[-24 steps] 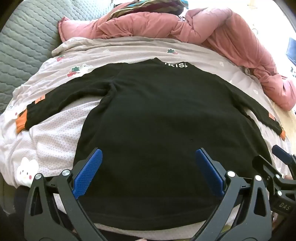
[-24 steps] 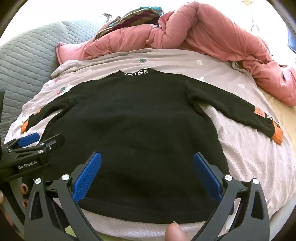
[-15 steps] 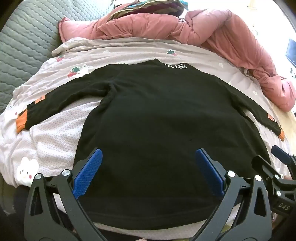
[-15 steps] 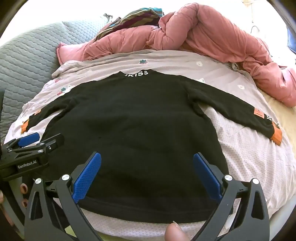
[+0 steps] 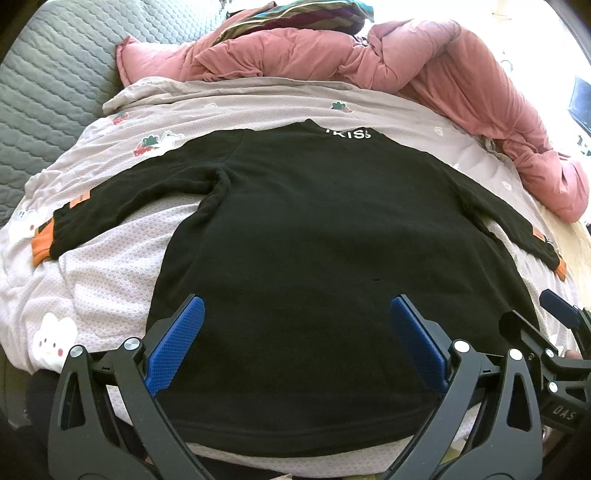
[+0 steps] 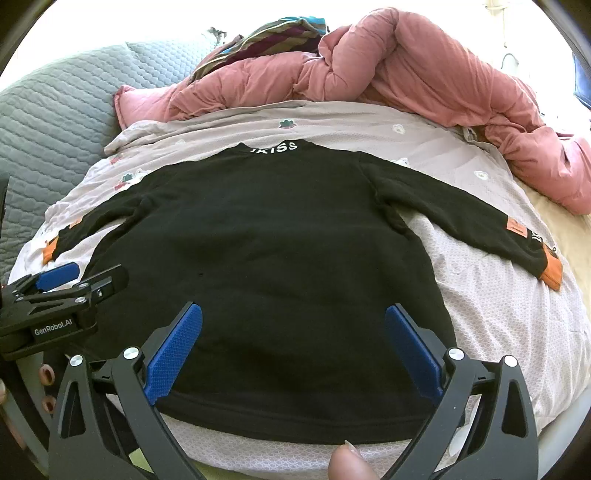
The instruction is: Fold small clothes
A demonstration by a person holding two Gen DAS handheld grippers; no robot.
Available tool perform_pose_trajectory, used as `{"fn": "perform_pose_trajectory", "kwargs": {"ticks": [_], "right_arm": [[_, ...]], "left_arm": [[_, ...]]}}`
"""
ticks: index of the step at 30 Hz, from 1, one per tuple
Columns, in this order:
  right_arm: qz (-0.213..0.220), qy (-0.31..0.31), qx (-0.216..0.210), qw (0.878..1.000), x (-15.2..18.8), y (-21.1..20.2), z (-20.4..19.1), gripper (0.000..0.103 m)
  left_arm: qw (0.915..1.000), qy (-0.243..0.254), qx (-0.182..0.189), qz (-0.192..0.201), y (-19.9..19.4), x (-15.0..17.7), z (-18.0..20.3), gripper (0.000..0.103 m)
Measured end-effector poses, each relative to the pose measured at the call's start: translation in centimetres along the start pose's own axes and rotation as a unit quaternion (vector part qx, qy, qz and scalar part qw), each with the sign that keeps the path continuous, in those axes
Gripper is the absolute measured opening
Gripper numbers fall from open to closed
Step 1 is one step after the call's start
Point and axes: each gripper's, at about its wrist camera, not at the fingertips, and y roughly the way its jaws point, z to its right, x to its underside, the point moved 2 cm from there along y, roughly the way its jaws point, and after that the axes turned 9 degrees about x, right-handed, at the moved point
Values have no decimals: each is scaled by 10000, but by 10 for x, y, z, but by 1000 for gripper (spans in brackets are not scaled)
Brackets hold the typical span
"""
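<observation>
A: What's around the work area?

B: Black sweatshirt (image 5: 325,258) lies flat on the printed bed sheet (image 5: 110,258), collar away from me, both sleeves spread out to the sides. Orange cuff (image 6: 550,271) at the end of the sleeve on my right, another orange cuff (image 5: 38,245) on the one to my left. Pink quilt (image 6: 424,77) is bunched beyond the collar, apart from the shirt. A striped cloth (image 6: 273,35) pokes out behind it. Grey quilted cover (image 5: 48,92) off to the left.

A: Anything in the way?

B: Nothing on the shirt itself. My left gripper (image 5: 291,339) and right gripper (image 6: 291,343) hover side by side over the hem; each one shows at the edge of the other's view. A fingertip (image 6: 349,463) shows at the bottom edge of the right view.

A: Jaws?

B: Both sets spread wide, nothing between them, no contact with the fabric.

A: Change versus the earlier frame?

B: None to speak of. Shirt in the same spot, same lay. Both grippers where they were, jaws equally wide.
</observation>
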Motion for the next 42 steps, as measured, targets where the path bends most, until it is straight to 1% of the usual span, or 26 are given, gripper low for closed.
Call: {"fn": "perform_pose_trajectory", "kwargs": {"ticks": [42], "right_arm": [[-23,-8,17,10000,3,5,-5,99]], "left_arm": [[10000,-14,-9,24,2,2,-1,95]]}}
